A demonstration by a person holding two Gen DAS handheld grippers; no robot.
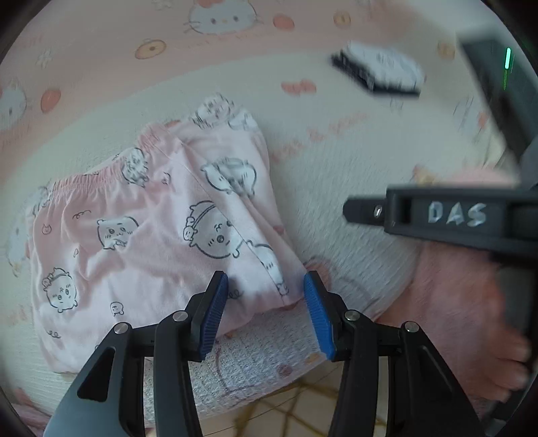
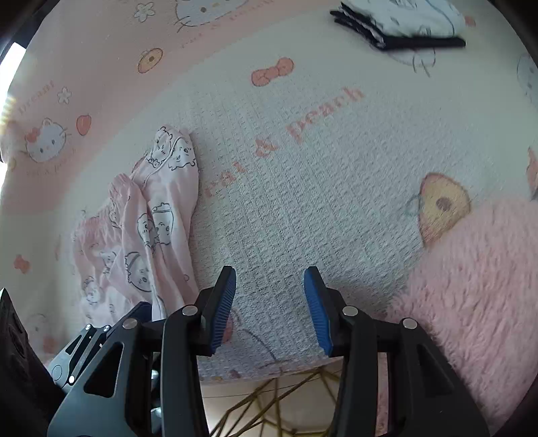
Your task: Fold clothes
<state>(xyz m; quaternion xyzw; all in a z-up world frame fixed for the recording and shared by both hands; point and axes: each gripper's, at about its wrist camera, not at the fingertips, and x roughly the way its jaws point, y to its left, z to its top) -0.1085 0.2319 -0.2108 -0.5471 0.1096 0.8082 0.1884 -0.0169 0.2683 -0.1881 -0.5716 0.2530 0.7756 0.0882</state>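
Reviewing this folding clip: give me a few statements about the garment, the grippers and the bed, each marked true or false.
1. The pink printed shorts lie on the bedspread. True.
2. The left gripper is clamped on the shorts. False: its jaws stand open, with the shorts' corner beyond the gap between them.
3. The right gripper holds nothing. True: only bedspread shows between its open fingers.
4. A folded dark-and-white pile rests further back on the bed. True.
5. The shorts are plain, without print. False: cartoon figures cover them.
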